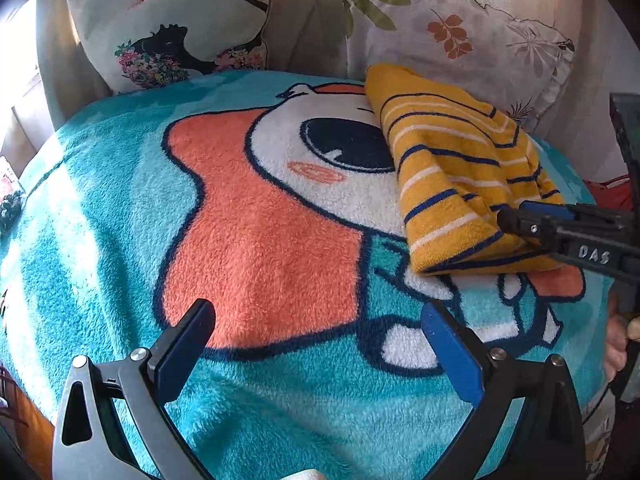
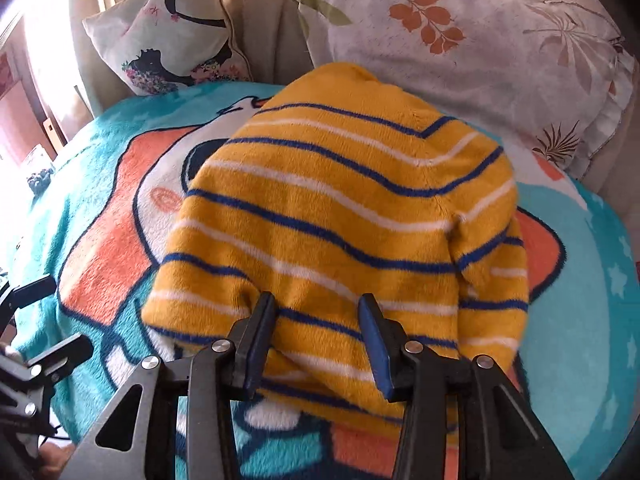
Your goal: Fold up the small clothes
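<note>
A fleecy turquoise blanket printed with an orange-and-white cartoon animal covers the surface. At its far edge lean two cushions: a cream one with a black silhouette figure and flowers toward the far-left corner, and a leaf-patterned pillow toward the far right, beige upholstery between them.

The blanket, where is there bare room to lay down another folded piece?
Bare room: the blanket's teal and orange stretch, bordered by the yellow striped garment, the bird cushion and the open left tongs. Crowded: the other side, where the garment lies under the leaf pillow with the right tongs at its near edge.
</note>
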